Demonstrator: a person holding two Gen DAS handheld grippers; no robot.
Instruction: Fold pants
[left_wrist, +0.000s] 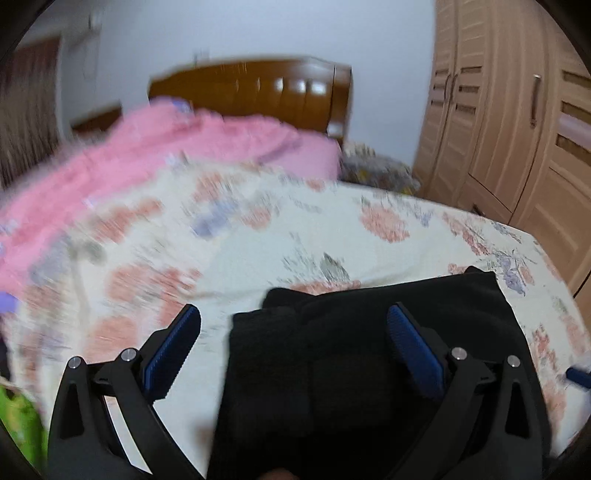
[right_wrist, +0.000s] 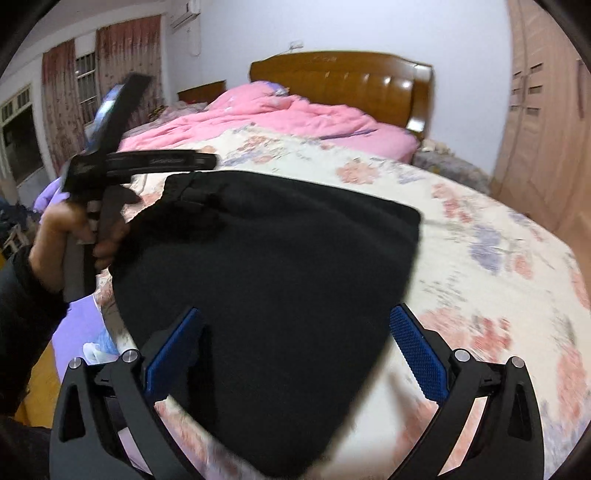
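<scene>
Floral bedspread (right_wrist: 480, 236), folded black pants (right_wrist: 266, 295) near its edge, both grippers' fingers (left_wrist: 173, 350) spread

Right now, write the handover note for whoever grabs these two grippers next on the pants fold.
Left gripper: open, nothing between its fingers, hovering over the near edge of the black pants.
Right gripper: open, empty, above the pants.
The person's left hand holds the left gripper's handle raised at the bed's left side.
Pants: lying on the floral bedspread, already folded into a compact dark bundle with layers visible along one edge.
Done: at least one fold, judging by the stacked layers.
Left: probably a final fold or tidy-up; motion blur hides how neat the edges are.
</scene>
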